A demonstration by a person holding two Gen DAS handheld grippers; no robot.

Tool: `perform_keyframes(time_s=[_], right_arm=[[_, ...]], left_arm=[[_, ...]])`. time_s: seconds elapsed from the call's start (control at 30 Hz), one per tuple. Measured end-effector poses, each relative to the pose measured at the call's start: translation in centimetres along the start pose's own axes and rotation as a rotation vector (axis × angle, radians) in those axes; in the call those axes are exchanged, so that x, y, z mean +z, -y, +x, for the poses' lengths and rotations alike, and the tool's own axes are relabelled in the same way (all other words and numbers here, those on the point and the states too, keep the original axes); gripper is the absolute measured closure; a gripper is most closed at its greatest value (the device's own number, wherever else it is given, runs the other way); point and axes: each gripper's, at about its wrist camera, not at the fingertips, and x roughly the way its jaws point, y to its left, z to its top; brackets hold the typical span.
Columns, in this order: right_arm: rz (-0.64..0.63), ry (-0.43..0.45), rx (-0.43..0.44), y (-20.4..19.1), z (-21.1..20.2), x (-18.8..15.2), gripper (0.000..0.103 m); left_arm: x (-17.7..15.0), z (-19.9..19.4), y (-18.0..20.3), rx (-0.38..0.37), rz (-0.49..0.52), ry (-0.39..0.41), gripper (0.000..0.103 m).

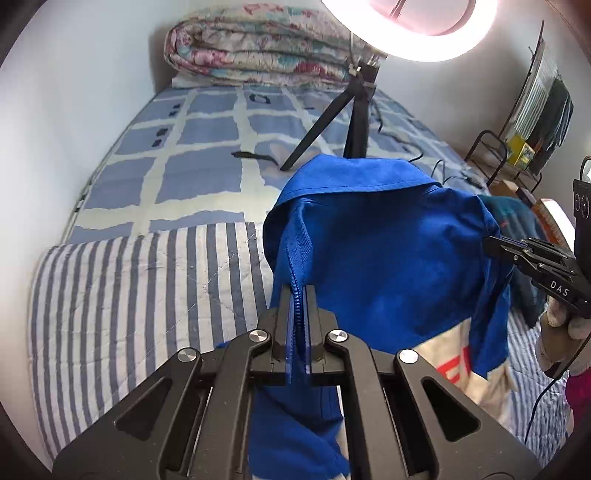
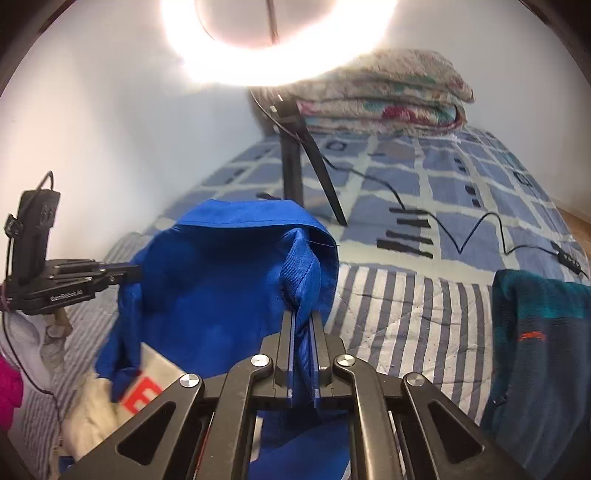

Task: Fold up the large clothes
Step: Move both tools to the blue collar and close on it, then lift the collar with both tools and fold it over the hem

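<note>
a striped grey-and-white quilted cover (image 1: pixel 147 295) is seen at nine o'clock. the blue collared cotton shirt (image 1: pixel 388 258) is held aloft centrally, clamped by the left gripper (image 1: pixel 299 295) and, at three o'clock, the right gripper (image 2: pixel 301 321).

Ring light (image 1: pixel 410 29) at the top edge of both views is blown out to white, throwing glare over the wall (image 1: pixel 74 92) beside it and haloing the folded quilt (image 2: pixel 384 92) in the right wrist view. Scene bright and evenly lit, with soft, faint shadows on the bed (image 1: pixel 192 155) under the tripod (image 1: pixel 332 125). Heavy fisheye bending with dark vignette in the corners; left wrist view fairly sharp, right wrist view softer, with blur toward the upper right and far left of the frame.
</note>
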Motion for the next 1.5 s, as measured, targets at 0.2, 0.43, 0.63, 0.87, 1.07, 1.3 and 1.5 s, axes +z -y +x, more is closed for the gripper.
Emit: perform_keyframes(time_s=[0.2,0.43,0.63,0.87,1.07,1.3,1.5], right_arm=[[-0.038,0.064,0.057,-3.0,-6.4,0.2,0.099],[-0.082,0.115,0.108,-6.0,-14.4,-2.3,0.099],[-0.127,0.112,0.108,-9.1,-21.0,-6.4,0.100],[-0.140,0.088,0.102,-11.7,-25.8,-13.1,0.100],[-0.120,0.051,0.105,-13.8,-27.4,-21.0,0.100],[-0.115,-0.015,0.080,-15.7,-26.9,-28.7,0.101],[-0.187,-0.079,0.001,-16.2,-26.0,-32.1,0.103]], left_arm=[[-1.7,-7.5,0.9,-0.018,-0.002,0.081,0.102],[-6.2,-17.2,2.6,-0.042,-0.012,0.150,0.102],[-11.7,-24.1,4.2,-0.075,-0.039,0.178,0.102],[-19.9,-27.7,6.0,-0.087,-0.048,0.163,0.102],[-27.3,-28.7,6.3,-0.088,-0.085,0.111,0.102],[-33.9,-27.8,6.4,-0.065,-0.065,0.011,0.103],[-38.6,-26.4,6.8,-0.053,0.023,-0.146,0.102]])
